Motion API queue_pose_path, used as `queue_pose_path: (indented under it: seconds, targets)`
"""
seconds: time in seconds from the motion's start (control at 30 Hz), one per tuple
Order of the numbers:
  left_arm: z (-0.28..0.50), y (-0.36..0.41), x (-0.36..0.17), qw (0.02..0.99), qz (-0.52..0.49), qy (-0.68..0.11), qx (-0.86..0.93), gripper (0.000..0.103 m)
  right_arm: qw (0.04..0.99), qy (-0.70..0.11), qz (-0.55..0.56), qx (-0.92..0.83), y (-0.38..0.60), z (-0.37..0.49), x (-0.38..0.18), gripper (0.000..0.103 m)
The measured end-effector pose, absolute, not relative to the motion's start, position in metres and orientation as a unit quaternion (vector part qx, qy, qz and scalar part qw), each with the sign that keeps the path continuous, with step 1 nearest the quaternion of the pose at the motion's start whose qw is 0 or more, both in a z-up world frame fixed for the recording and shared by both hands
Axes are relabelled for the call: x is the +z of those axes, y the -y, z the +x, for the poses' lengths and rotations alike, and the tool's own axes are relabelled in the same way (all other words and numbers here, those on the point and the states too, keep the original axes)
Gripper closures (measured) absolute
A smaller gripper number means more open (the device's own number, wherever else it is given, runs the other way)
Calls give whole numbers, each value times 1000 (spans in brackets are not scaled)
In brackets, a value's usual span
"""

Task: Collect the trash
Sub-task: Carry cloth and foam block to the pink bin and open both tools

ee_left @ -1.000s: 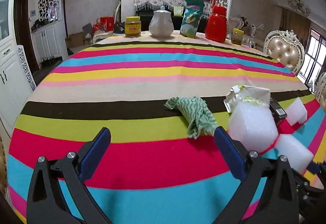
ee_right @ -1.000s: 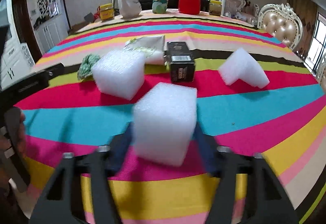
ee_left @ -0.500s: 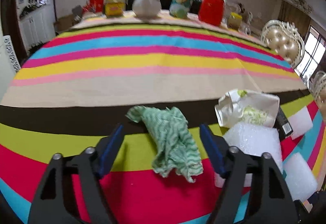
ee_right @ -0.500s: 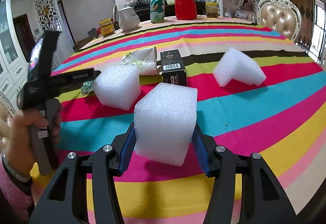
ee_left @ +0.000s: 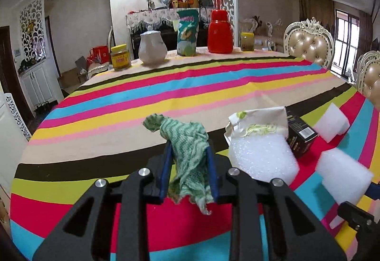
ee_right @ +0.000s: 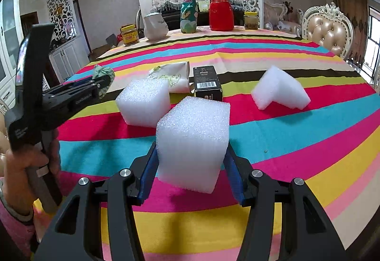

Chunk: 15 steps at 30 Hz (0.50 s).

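Note:
A crumpled green cloth [ee_left: 187, 140] hangs between the blue pads of my left gripper [ee_left: 188, 166], whose jaws are closing tight on it. In the right wrist view that gripper [ee_right: 102, 85] shows at the left with the cloth [ee_right: 103, 72] bunched at its tip. My right gripper [ee_right: 191, 146] is shut on a white foam block [ee_right: 193, 140], held just above the striped tablecloth [ee_right: 296, 132]. On the cloth lie a second foam block [ee_right: 142, 104], an angled foam piece [ee_right: 277, 92], a black box [ee_right: 206, 83] and a crumpled white wrapper [ee_right: 175, 76].
A yellow-lidded jar [ee_left: 120, 58], white teapot [ee_left: 152, 48], snack bag [ee_left: 187, 33] and red flask [ee_left: 219, 32] stand along the table's far edge. Padded chairs [ee_left: 308, 44] stand at the right. A hand [ee_right: 21, 166] holds the left gripper's handle.
My left gripper moved forward over the green cloth and closed from wide open onto it. The right gripper kept its hold on the foam block and stayed nearly still.

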<state>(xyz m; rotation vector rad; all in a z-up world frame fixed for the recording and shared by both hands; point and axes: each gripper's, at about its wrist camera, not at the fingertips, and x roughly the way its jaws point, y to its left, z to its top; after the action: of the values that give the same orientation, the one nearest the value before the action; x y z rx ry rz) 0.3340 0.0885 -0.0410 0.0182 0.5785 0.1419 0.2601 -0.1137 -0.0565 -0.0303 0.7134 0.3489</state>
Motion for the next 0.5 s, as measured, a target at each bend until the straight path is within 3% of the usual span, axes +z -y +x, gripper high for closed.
queue_pose_path:
  seconds: [0.33, 0.5]
  targets:
    - [266, -86, -26, 961, 4, -264, 78, 76, 917, -361, 5, 173, 120, 265, -60, 52]
    - [216, -78, -31, 966, -10, -246, 81, 76, 932, -329, -17, 155, 123, 242, -51, 52]
